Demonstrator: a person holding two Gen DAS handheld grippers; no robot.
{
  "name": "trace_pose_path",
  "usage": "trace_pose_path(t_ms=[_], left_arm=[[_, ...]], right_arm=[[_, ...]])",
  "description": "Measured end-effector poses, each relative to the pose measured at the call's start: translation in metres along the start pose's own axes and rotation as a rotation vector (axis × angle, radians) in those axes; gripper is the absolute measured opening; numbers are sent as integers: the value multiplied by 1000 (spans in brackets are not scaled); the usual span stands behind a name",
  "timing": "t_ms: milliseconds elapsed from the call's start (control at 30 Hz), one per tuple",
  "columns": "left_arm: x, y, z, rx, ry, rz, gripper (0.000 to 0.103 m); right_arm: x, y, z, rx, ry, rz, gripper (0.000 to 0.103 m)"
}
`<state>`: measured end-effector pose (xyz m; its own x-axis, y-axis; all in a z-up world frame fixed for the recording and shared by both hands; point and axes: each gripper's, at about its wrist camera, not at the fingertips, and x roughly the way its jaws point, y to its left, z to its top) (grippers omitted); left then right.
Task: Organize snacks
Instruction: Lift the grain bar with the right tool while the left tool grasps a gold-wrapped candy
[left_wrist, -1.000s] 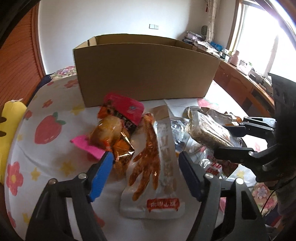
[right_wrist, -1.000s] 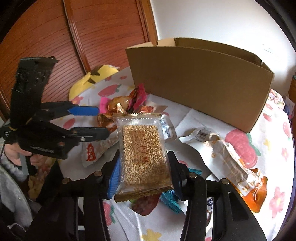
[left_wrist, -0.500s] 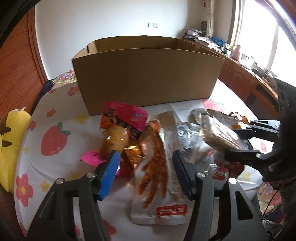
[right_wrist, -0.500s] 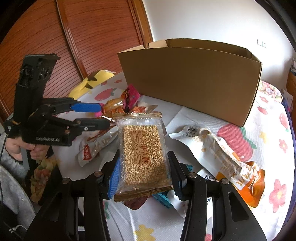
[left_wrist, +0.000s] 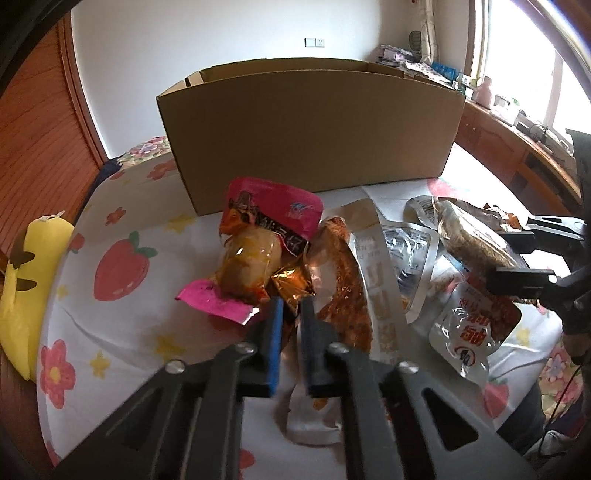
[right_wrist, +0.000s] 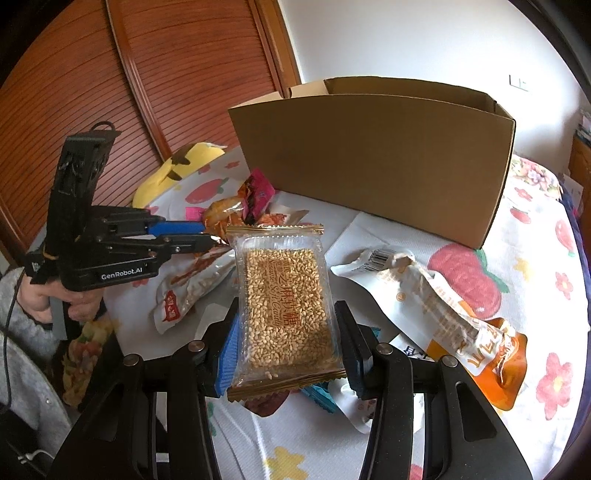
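Note:
An open cardboard box (left_wrist: 310, 125) stands at the back of the table; it also shows in the right wrist view (right_wrist: 373, 155). Snack packs lie in a heap in front of it. My left gripper (left_wrist: 291, 314) is shut on the corner of a gold foil snack pack (left_wrist: 293, 282), beside a yellow-orange pack (left_wrist: 249, 262) and a long chicken-feet pack (left_wrist: 343, 280). My right gripper (right_wrist: 286, 332) is shut on a clear sesame candy pack (right_wrist: 284, 299) and holds it above the table. The left gripper also shows in the right wrist view (right_wrist: 210, 236).
A pink pack (left_wrist: 273, 214) leans near the box. A long orange-white pack (right_wrist: 443, 306) lies right of the sesame candy. A silver pack (left_wrist: 476, 332) lies by the table's right edge. A yellow plush (left_wrist: 26, 277) sits at the left. The tablecloth (left_wrist: 122, 295) has strawberry prints.
My left gripper has closed from wide open onto the gold foil pack at the heap. My right gripper keeps hold of the sesame candy pack and has lifted slightly.

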<state>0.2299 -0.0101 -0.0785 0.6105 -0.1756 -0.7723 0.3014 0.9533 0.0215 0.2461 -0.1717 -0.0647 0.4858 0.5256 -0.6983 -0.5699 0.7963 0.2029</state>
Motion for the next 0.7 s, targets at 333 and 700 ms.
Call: trace_pose_path(t_ms=[333, 700], left_arm=[[-37, 4, 5, -27, -104, -37, 2], [-73, 8, 48, -18, -233, -77, 2]], right_arm=[[-7, 2, 5, 12, -18, -6, 48], [-36, 7, 39, -33, -83, -63, 48]])
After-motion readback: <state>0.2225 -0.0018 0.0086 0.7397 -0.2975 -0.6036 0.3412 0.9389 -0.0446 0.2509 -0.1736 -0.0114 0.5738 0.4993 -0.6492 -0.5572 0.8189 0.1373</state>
